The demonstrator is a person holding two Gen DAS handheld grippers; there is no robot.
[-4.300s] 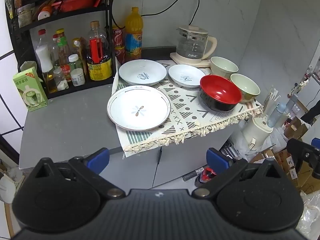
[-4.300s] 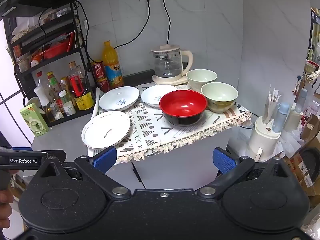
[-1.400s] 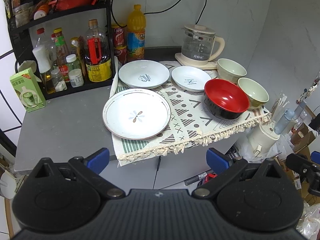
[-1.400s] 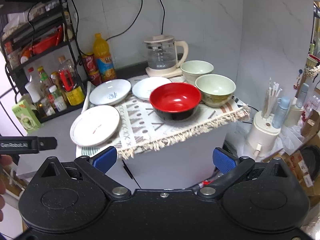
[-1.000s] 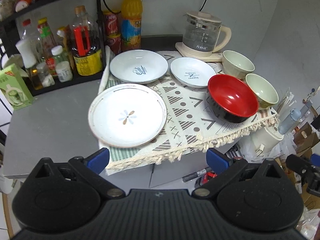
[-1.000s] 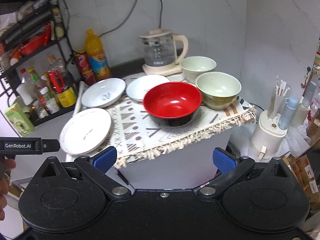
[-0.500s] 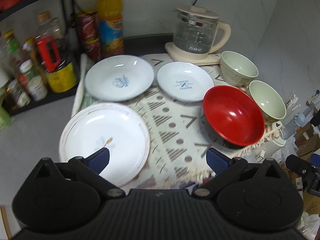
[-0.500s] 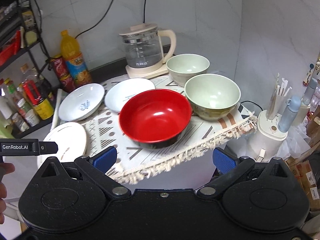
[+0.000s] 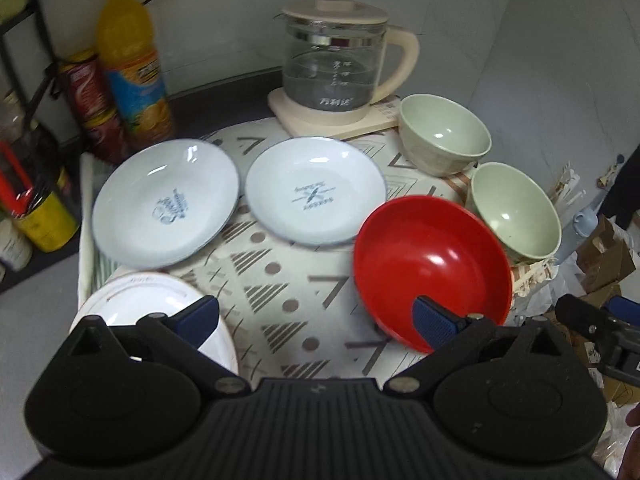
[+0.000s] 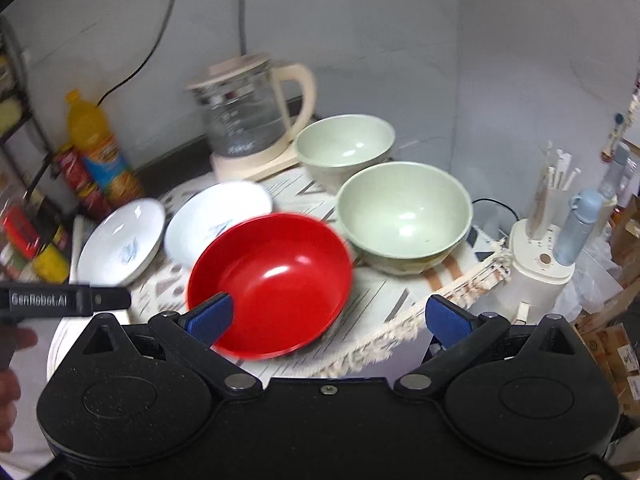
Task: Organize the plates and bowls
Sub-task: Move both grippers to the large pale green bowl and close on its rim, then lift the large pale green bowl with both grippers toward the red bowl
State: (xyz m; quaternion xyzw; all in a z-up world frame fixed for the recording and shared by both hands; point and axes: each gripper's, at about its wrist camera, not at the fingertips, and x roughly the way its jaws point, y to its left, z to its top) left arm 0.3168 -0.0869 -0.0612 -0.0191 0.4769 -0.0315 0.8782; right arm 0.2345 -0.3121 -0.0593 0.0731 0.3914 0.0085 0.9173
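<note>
Glossy red bowl [image 10: 276,268], round white plates [image 9: 316,190], fringed cloth [image 9: 276,280]

Grey marbled wall [image 10: 400,40] behind a grey counter [image 9: 36,320]; black shelf rack [image 9: 16,48] at 10 o'clock, cardboard boxes [image 9: 600,256] at 3 o'clock

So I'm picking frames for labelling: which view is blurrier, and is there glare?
Right wrist view: motion blur smears the kettle and red bowl rim. Left wrist view: sharper, only the bottles at left soft. Both: small highlights on the red bowl, nothing washed out.
</note>
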